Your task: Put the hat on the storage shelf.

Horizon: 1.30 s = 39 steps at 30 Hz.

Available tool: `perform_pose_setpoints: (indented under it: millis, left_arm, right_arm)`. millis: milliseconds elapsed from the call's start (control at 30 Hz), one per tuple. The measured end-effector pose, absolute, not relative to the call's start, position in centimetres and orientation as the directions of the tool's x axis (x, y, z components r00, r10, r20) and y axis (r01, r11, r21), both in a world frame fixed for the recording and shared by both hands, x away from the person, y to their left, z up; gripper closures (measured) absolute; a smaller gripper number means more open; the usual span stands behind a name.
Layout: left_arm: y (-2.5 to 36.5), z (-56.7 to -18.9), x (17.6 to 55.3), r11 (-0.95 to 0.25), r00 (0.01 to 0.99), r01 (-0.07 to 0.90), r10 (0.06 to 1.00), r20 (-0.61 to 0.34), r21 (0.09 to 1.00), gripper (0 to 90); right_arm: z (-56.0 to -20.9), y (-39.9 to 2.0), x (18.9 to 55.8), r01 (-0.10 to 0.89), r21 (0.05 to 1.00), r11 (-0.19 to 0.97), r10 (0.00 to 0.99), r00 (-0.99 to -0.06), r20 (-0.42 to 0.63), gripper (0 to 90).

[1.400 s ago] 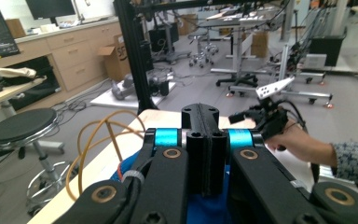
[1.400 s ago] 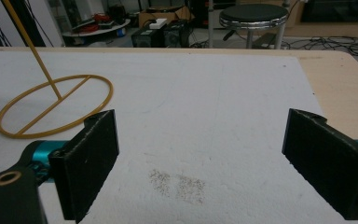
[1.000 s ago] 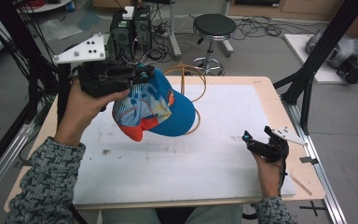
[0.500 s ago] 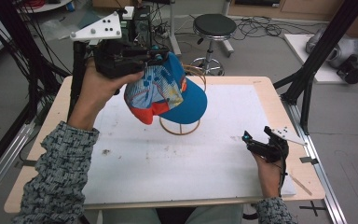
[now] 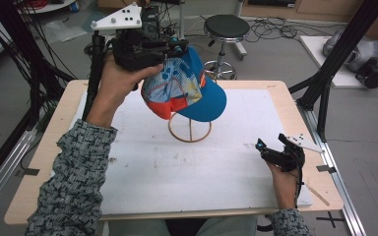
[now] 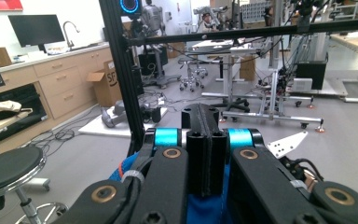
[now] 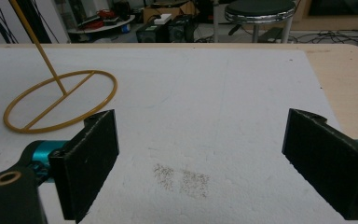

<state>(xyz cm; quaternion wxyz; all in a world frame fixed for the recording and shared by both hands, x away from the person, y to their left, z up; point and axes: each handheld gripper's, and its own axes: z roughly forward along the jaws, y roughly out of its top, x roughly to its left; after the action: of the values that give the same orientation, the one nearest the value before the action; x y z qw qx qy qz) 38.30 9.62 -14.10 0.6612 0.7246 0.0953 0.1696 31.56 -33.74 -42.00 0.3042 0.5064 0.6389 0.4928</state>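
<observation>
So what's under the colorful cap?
Under the cap a gold wire stand sits on the white mat: its ring base and post show. The post's top is hidden behind the cap.

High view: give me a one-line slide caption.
Left gripper holds a blue patterned cap above a gold wire stand, while the open right gripper rests on the white mat.

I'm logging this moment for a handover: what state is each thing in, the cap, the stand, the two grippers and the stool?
cap: held up above the table, over the stand, pinched in the left gripper.
left gripper: jaws shut on the cap's blue fabric.
right gripper: jaws wide open, nothing between them, low over the white mat.
wire stand: upright on the mat; whether the cap touches it cannot be told.
stool: upright on the floor beyond the table.
</observation>
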Motion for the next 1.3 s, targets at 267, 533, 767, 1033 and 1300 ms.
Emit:
perform_pose_setpoints:
  millis: [267,533,767,1033,1300]
  left_arm:
    - [9.2,-14.7,40.1,-0.097,0.917,-0.058,0.389,0.092,0.994,89.7]
    - [8.9,-15.6,41.8,-0.101,0.904,-0.018,0.423,0.059,0.995,89.8]
    - [8.3,-16.5,43.2,-0.120,0.893,0.004,0.447,0.050,0.993,89.8]
    - [7.9,-17.5,44.4,-0.152,0.882,0.009,0.467,0.064,0.988,89.8]
    - [7.4,-18.4,45.0,-0.194,0.882,0.028,0.466,0.067,0.981,89.8]
  right_arm:
    - [-42.0,-34.0,31.3,0.352,0.936,0.001,0.948,-0.298,0.111,9.7]
    - [-42.0,-34.2,31.2,0.356,0.934,0.000,0.949,-0.293,0.112,9.7]
    - [-42.0,-34.2,31.2,0.358,0.934,0.000,0.949,-0.296,0.113,9.7]
    - [-42.1,-34.3,31.3,0.358,0.934,0.004,0.947,-0.300,0.111,9.7]
    - [-42.1,-34.3,31.3,0.362,0.932,0.002,0.948,-0.299,0.114,9.7]
